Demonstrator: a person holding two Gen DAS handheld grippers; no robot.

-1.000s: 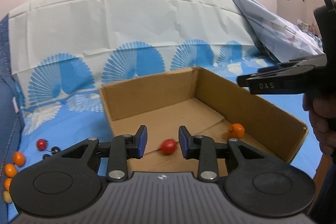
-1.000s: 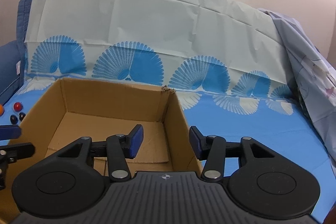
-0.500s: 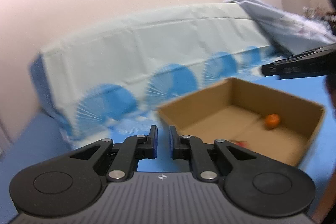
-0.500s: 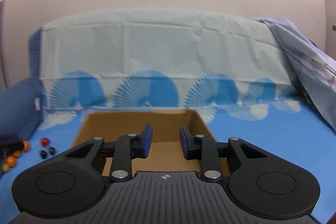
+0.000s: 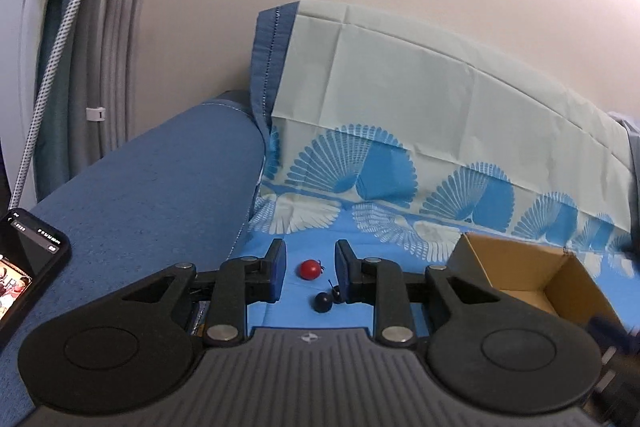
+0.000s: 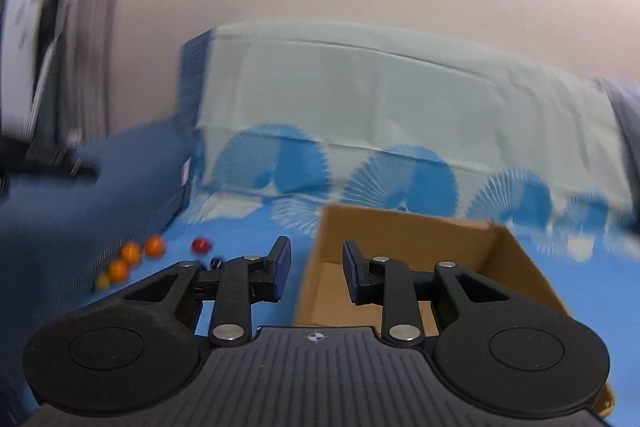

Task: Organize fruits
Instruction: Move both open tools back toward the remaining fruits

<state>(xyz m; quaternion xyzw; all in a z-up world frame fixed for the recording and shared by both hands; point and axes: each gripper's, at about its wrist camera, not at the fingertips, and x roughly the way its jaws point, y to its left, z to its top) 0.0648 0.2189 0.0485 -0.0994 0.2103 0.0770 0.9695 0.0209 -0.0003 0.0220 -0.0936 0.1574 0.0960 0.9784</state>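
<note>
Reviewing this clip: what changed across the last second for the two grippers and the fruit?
The left gripper swung left, away from the cardboard box, closing briefly on the way, and now frames the red tomato on the blue cloth, open and empty. The right gripper rose and turned left, also open. Nothing was grasped; the loose fruit stayed put.

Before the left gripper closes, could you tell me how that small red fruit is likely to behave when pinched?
The red fruit looks round and glossy, so it may roll or slip sideways. It seems small and probably soft; a gentle squeeze from the open left gripper seems wise.
</note>
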